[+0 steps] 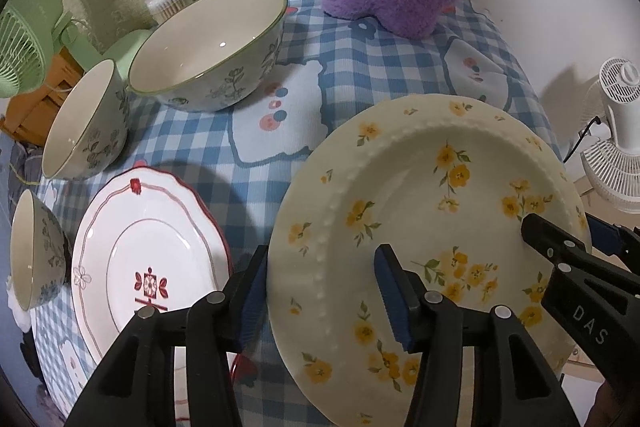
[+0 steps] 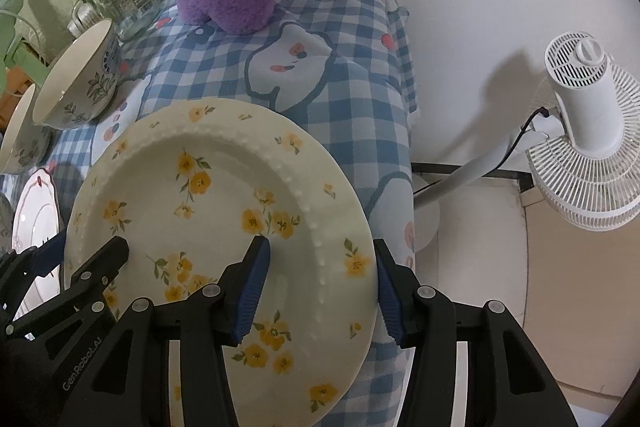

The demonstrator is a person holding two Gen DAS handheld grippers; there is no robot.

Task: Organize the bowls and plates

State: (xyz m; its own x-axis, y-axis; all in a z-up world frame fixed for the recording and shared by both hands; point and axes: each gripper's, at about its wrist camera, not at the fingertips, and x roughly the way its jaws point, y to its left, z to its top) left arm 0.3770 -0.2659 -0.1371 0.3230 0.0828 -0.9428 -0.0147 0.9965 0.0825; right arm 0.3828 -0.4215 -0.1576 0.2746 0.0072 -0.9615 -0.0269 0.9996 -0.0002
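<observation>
On the left of the counter [image 1: 360,75], three leaf-patterned bowls are standing in a row: a small bowl [image 1: 36,251] nearest, a middle bowl [image 1: 86,123], and a large bowl [image 1: 208,47] behind. They are probably waiting to be nested one in another. Beside them the red-trimmed plate [image 1: 148,259] is lying flat on the checked cloth, so it is likely the base for a plate stack.

Next, the left gripper [image 1: 320,297] is straddling the left rim of the yellow flower plate [image 1: 432,219]. One pad is sitting outside the rim and the other over the plate's face. Its jaws are partly apart, and I cannot tell if the pads are really pressing.

On the right, the right gripper [image 2: 320,291] is straddling the opposite rim in the same way, jaws half apart around the edge; again a firm clamp is not clear. The plate is lying near the counter's right edge, partly over it. Two grippers on opposite rims are, I judge, keeping the wide plate balanced for carrying toward the red-trimmed plate.
</observation>
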